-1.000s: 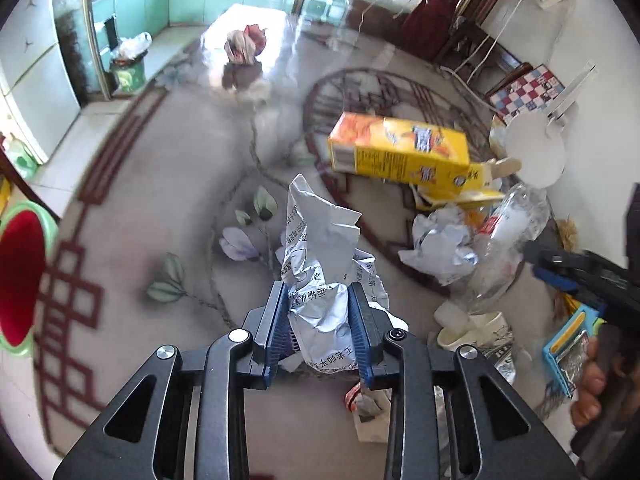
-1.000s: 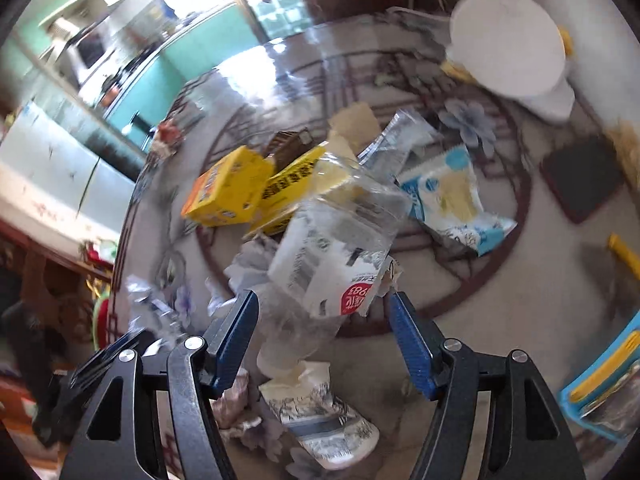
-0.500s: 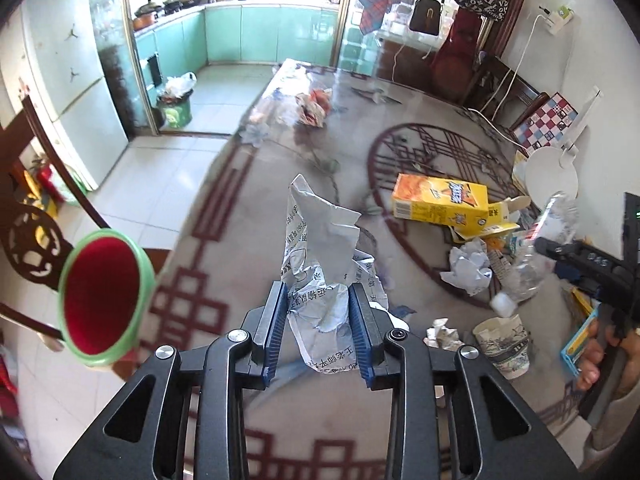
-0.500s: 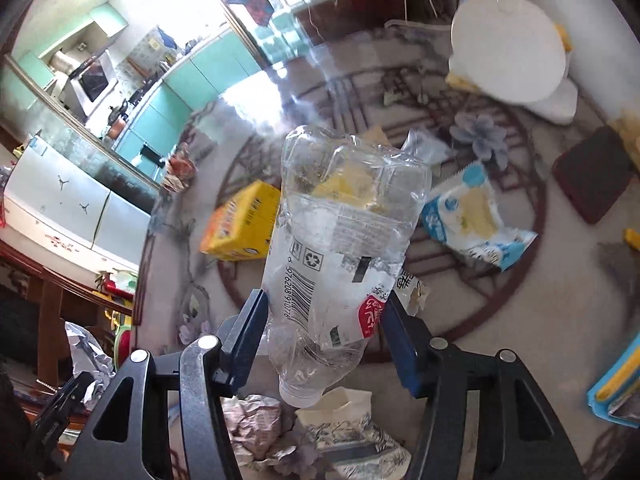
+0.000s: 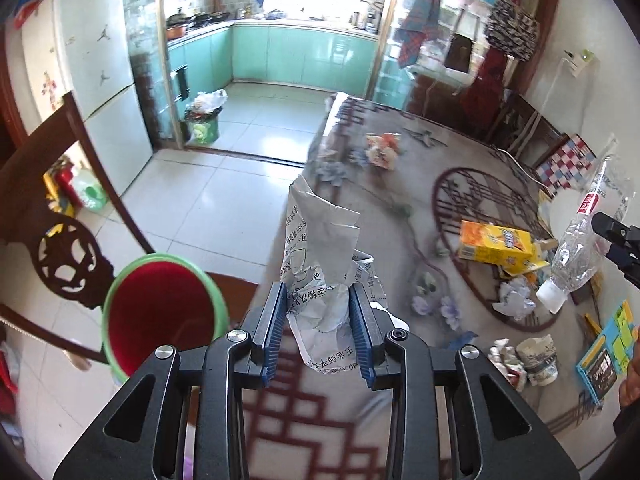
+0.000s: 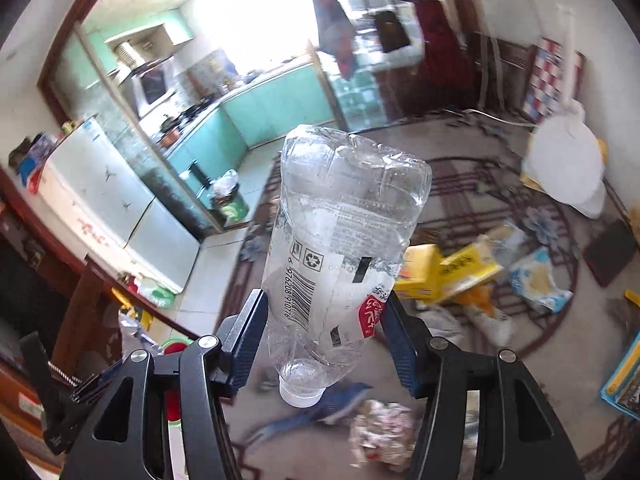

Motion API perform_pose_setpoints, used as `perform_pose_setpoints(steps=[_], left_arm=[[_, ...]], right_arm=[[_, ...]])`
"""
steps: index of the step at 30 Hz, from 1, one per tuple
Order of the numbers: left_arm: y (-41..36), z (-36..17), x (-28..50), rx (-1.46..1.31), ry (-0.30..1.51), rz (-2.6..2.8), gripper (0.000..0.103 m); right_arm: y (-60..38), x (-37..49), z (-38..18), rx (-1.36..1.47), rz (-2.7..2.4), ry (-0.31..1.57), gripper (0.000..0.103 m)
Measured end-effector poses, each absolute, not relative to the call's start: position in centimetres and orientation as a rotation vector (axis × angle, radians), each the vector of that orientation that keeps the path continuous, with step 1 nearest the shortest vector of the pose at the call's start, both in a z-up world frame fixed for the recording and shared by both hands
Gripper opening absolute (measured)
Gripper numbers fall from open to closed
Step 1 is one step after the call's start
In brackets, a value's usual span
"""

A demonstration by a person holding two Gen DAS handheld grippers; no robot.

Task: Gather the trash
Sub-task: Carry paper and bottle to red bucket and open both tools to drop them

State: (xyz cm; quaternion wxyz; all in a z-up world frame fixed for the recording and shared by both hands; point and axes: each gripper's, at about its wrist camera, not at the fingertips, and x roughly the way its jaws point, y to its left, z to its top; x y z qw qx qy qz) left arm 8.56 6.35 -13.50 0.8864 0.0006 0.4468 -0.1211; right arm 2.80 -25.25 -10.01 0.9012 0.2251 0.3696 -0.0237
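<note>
My left gripper [image 5: 319, 330] is shut on a crumpled white printed wrapper [image 5: 320, 256], held above the table's left edge. A bin [image 5: 160, 312] with a green rim and red inside stands on a chair just left of it. My right gripper [image 6: 325, 338] is shut on a clear crushed plastic bottle [image 6: 340, 248], cap end down, lifted above the table. The bottle also shows in the left wrist view [image 5: 584, 240] at the far right. More trash lies on the table: a yellow carton [image 5: 496, 242], crumpled paper [image 5: 514, 300], a paper cup [image 5: 536, 358].
The patterned table [image 5: 328, 408] fills the right side. A dark wooden chair back [image 5: 60, 256] is at left. Another crumpled wrapper [image 5: 382, 148] lies at the table's far end. A blue booklet [image 5: 608, 352] lies at the right edge. A white bag [image 6: 564, 164] sits far right.
Both grippers have risen well above the table with their loads. The left one has moved left so the bin is now close beside it. The right gripper closed on the bottle.
</note>
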Motion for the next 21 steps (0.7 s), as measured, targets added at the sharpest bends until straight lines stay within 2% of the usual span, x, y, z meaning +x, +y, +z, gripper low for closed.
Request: perform_pose_setpoints(steps=[8, 16, 21], left_arm=[[16.6, -16.8, 11.3, -0.108, 0.992, -0.08, 0.031], [23.4, -20.7, 13.0, -0.153, 1.044, 0.059, 0.031], [25.8, -22.4, 13.8, -0.167, 1.071, 0.092, 0.031]], right_arm=[[-10.2, 9.0, -11.6, 0.378, 0.212, 0.815, 0.056], [1.9, 15.3, -18.1, 0.29, 0.428, 0.931, 0.056], [6.2, 17.6, -22.2, 0.265, 0.475, 1.01, 0.056]])
